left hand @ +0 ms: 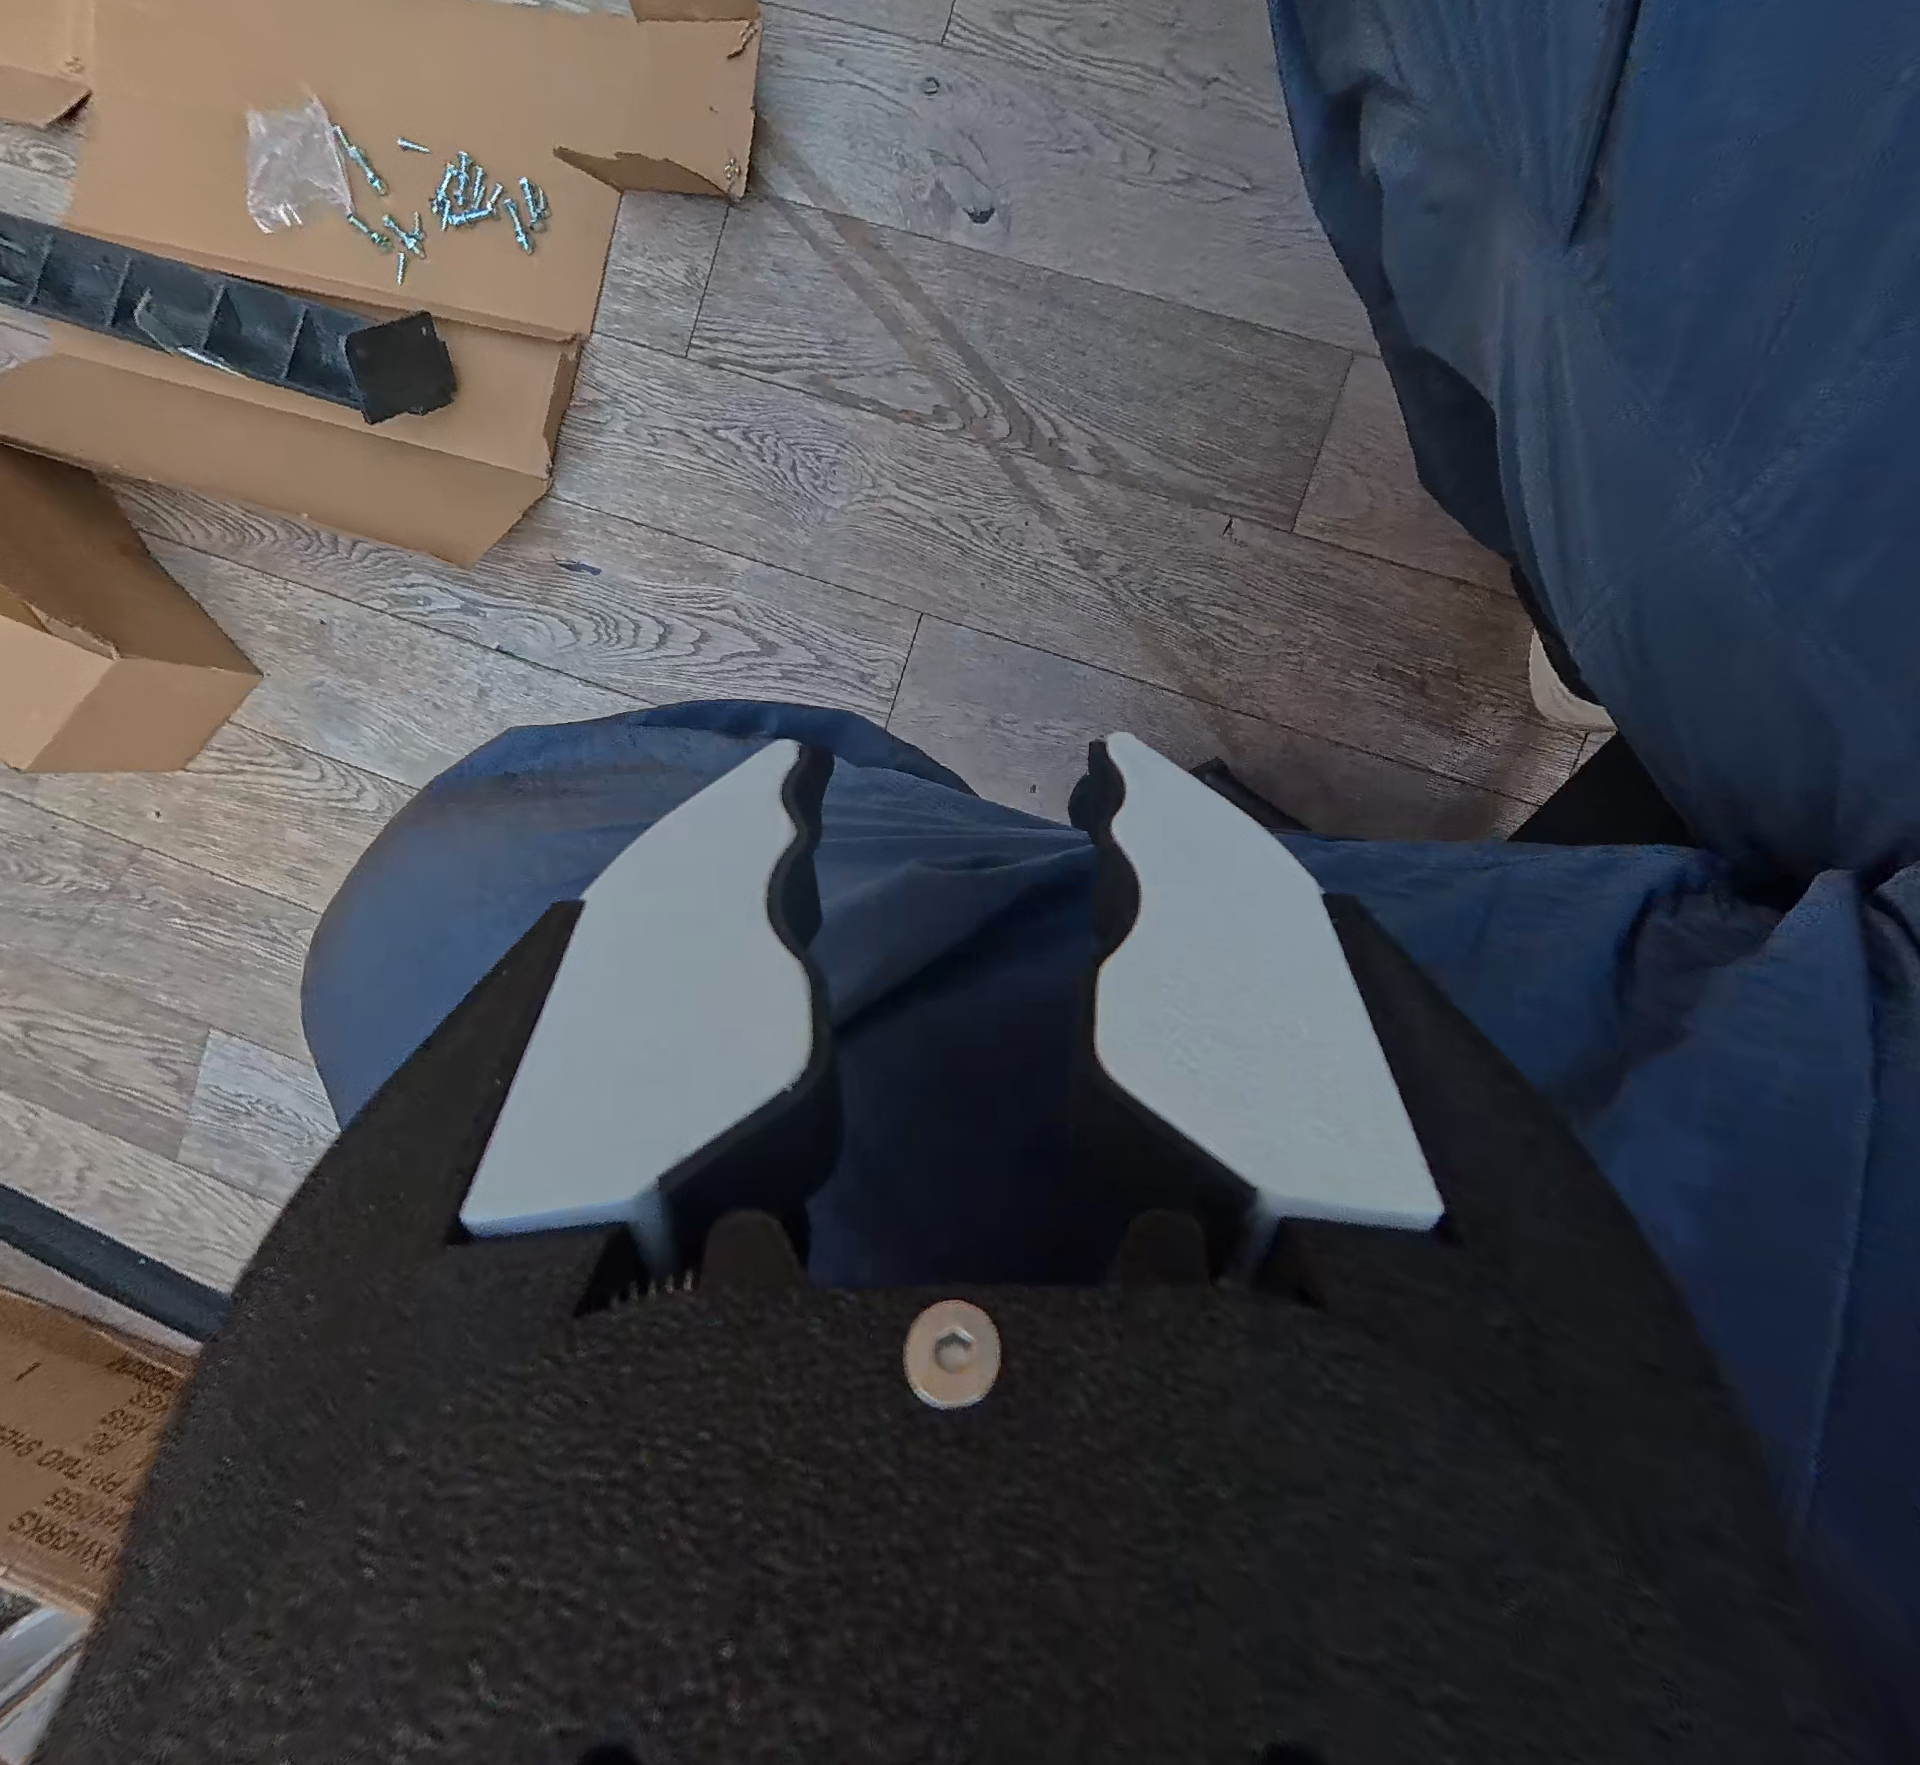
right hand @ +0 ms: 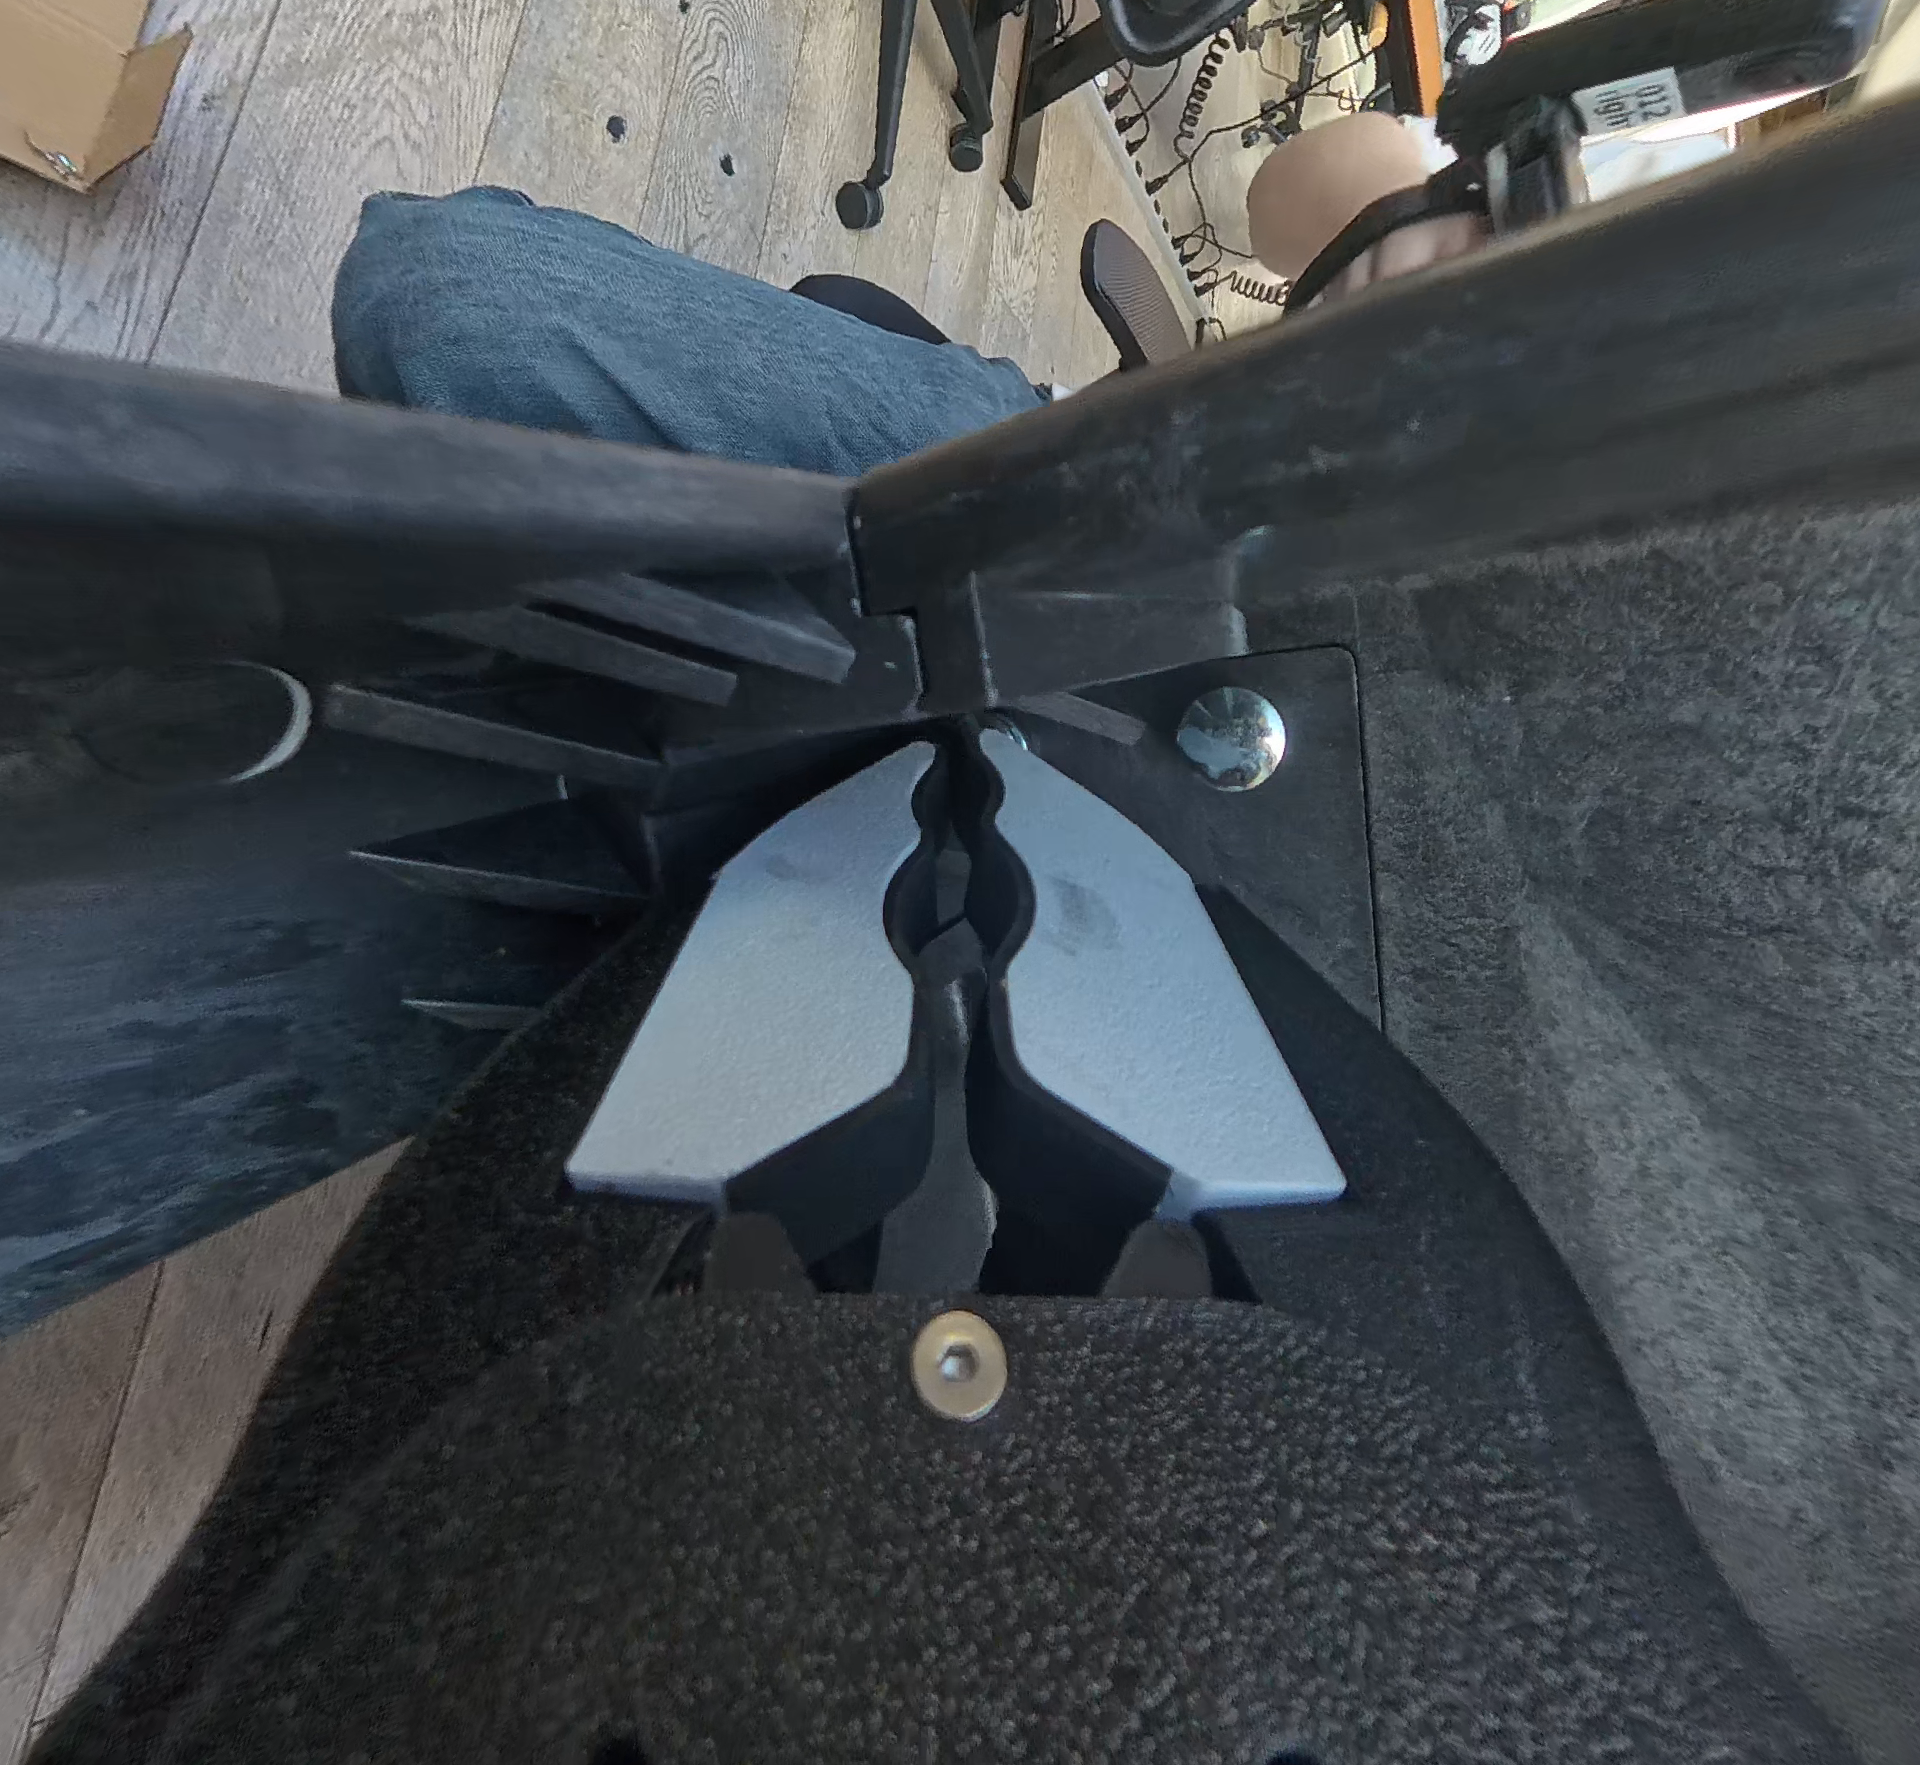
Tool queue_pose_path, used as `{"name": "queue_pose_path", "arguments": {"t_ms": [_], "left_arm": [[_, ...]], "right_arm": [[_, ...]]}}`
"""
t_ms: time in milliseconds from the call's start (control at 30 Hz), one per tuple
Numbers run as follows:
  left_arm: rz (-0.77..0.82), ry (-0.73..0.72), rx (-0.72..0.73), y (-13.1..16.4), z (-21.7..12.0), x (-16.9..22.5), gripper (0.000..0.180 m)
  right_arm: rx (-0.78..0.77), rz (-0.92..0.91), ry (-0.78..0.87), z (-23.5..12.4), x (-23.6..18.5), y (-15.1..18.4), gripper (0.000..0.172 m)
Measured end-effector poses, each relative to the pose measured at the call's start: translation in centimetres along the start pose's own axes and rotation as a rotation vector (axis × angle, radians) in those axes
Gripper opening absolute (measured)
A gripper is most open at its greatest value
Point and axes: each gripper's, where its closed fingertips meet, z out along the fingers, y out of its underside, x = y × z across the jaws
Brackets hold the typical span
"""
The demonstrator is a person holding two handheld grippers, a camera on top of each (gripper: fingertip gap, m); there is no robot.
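Right gripper (right hand: 961, 759) jaws clamped on a thin dark tool shaft (right hand: 951, 1019), tip at a screw (right hand: 1229, 739) on the stiff, ribbed black plastic part (right hand: 582, 666). Left gripper (left hand: 945, 770) jaws apart, bare, above a denim-clad knee (left hand: 582, 822). Rigid and probably light; best taken by a rib or an edge.

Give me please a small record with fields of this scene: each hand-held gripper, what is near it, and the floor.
Left hand-held gripper: open, holds nothing, above a leg in blue jeans.
Right hand-held gripper: closed on a thin dark tool, tip at the black frame corner.
Beside it: silver screw in a black plate.
Wooden floor: flat cardboard with loose screws and a black ribbed bar.
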Motion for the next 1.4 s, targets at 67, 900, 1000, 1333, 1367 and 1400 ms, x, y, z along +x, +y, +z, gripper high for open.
{"name": "queue_pose_path", "arguments": {"t_ms": [67,900,1000,1333,1367,1400], "left_arm": [[0.048,0.012,-0.012,-0.9,0.7,1.0,0.050],[-0.118,0.092,-0.117,-6.6,7.0,1.4,0.045],[-0.079,0.059,-0.102,-6.8,7.1,0.7,0.045],[-0.136,0.087,-0.066,-7.1,7.5,0.0,0.045],[-0.138,0.092,-0.071,-7.0,7.6,0.1,0.046],[-0.134,0.092,-0.078,-6.9,7.8,0.2,0.046]], "right_arm": [[0.012,0.020,-0.002,0.0,0.1,0.0,0.000],[0.070,0.131,-0.024,-0.2,0.5,0.0,0.000],[0.069,0.132,-0.024,-0.2,0.5,0.0,0.000],[0.076,0.149,-0.031,-0.1,0.5,0.0,0.000],[0.077,0.152,-0.032,-0.1,0.5,0.0,0.000],[0.079,0.155,-0.032,-0.1,0.6,0.0,0.000]]}}
